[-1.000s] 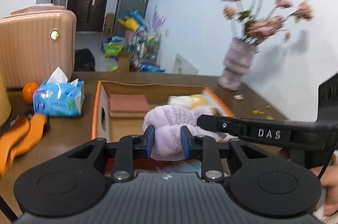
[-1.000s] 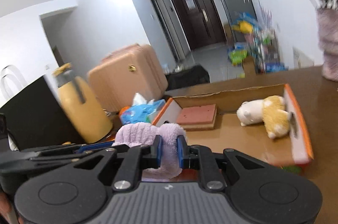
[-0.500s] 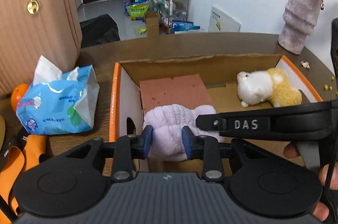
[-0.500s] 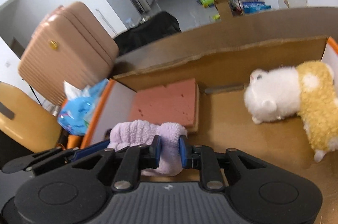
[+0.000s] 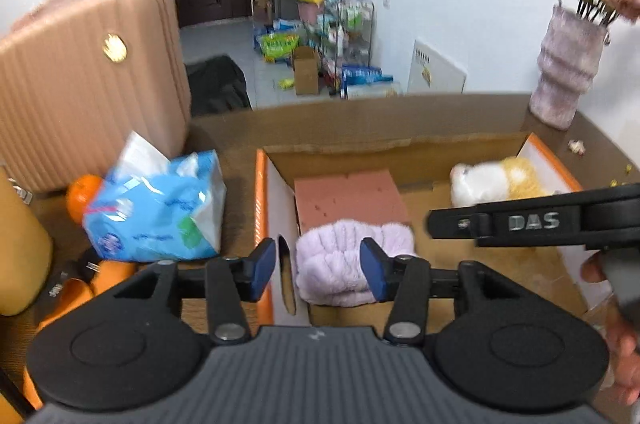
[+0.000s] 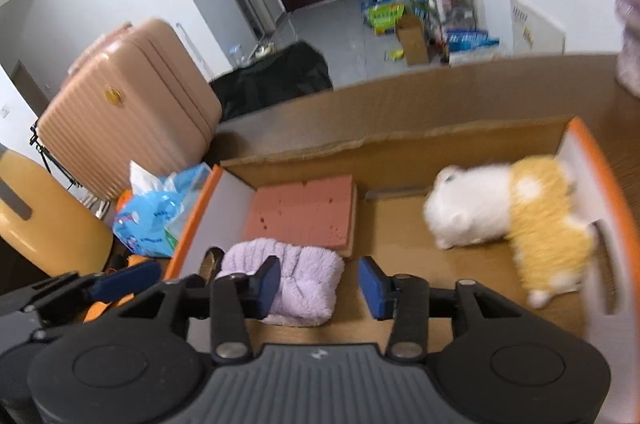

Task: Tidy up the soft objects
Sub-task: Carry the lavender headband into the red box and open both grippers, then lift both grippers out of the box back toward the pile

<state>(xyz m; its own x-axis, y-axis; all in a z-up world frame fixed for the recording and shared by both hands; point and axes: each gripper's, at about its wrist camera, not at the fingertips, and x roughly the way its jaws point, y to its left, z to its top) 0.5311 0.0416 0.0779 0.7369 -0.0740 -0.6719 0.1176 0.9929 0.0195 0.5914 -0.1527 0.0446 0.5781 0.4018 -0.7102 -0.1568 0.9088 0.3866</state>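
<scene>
A folded lilac fluffy towel [image 5: 352, 260] lies in the near left corner of a shallow cardboard box [image 5: 262, 192] with orange edges, and shows in the right wrist view [image 6: 296, 276] too. Behind it lies a pink sponge slab [image 5: 348, 198], also in the right wrist view [image 6: 304, 212]. A white and yellow plush toy [image 5: 496, 180] lies at the box's right end, also in the right wrist view [image 6: 508, 216]. My left gripper [image 5: 320, 266] is open above the towel. My right gripper [image 6: 320, 284] is open, with the towel just left of its gap.
A blue tissue pack [image 5: 160, 208] and an orange [image 5: 82, 194] lie left of the box. A pink suitcase [image 5: 88, 80] stands behind them. A yellow container [image 6: 44, 212] is at the far left. A vase with flowers [image 5: 568, 72] stands at the back right.
Both grippers lowered the towel into the box's near left corner, then opened and let it go. The towel now rests on the box floor.
</scene>
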